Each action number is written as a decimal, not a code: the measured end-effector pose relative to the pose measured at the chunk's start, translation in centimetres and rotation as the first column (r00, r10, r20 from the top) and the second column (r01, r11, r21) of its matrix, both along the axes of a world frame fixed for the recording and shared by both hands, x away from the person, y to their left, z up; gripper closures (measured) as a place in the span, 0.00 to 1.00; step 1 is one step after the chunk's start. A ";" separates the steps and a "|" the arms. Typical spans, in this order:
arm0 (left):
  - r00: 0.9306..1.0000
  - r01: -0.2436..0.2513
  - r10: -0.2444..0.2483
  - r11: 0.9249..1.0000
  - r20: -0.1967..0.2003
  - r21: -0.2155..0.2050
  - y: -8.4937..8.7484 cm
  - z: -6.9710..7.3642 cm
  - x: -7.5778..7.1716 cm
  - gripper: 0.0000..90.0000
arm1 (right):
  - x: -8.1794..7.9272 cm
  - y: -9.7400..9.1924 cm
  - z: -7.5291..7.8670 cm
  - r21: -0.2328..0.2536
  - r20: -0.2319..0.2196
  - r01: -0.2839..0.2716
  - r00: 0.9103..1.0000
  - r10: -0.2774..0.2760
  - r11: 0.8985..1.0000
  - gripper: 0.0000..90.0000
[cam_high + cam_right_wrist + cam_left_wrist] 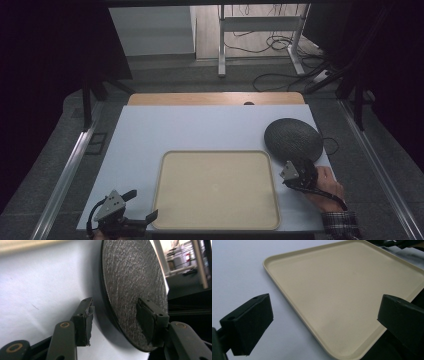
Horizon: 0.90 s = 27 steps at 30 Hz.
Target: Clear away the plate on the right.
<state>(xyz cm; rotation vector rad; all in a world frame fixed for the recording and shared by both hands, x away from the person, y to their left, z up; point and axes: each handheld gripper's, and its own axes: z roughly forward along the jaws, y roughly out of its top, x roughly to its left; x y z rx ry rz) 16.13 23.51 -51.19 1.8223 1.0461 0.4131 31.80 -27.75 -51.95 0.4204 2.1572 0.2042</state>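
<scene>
A dark grey, rough-textured round plate [293, 140] lies at the right of the white tabletop [200, 127]. My right gripper [294, 165], held by a hand in a plaid sleeve, is at the plate's near rim. In the right gripper view its jaws straddle that rim of the plate [132, 290]: one pad is over the plate's top, while the other sits beside the edge with a gap, so the right gripper [116, 306] is open. A beige rectangular tray [215, 190] lies centre front with nothing on it. My left gripper [144, 204] rests open by the tray's near-left corner [344, 297].
A strip of wooden table [215, 98] shows beyond the white surface. Metal rails run along both sides of the table. A desk frame [222, 45] and loose cables [280, 45] lie on the floor behind.
</scene>
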 end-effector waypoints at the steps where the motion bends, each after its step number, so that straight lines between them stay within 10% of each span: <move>1: 1.000 0.000 0.000 1.000 0.000 0.000 0.0 0.0 0.0 0.00 | 0.0 0.0 0.0 0.000 0.000 0.000 1.000 0.000 1.000 0.53; 10: 1.000 0.001 -0.001 1.000 -0.005 0.004 0.0 0.0 0.0 0.00 | 0.7 1.0 -1.3 -0.135 0.089 -0.011 0.996 0.023 0.991 0.63; 27: 1.000 0.003 -0.003 1.000 -0.005 0.009 -0.1 0.0 0.0 0.00 | 2.2 1.8 -3.0 -0.359 0.114 -0.044 0.989 0.090 0.932 0.78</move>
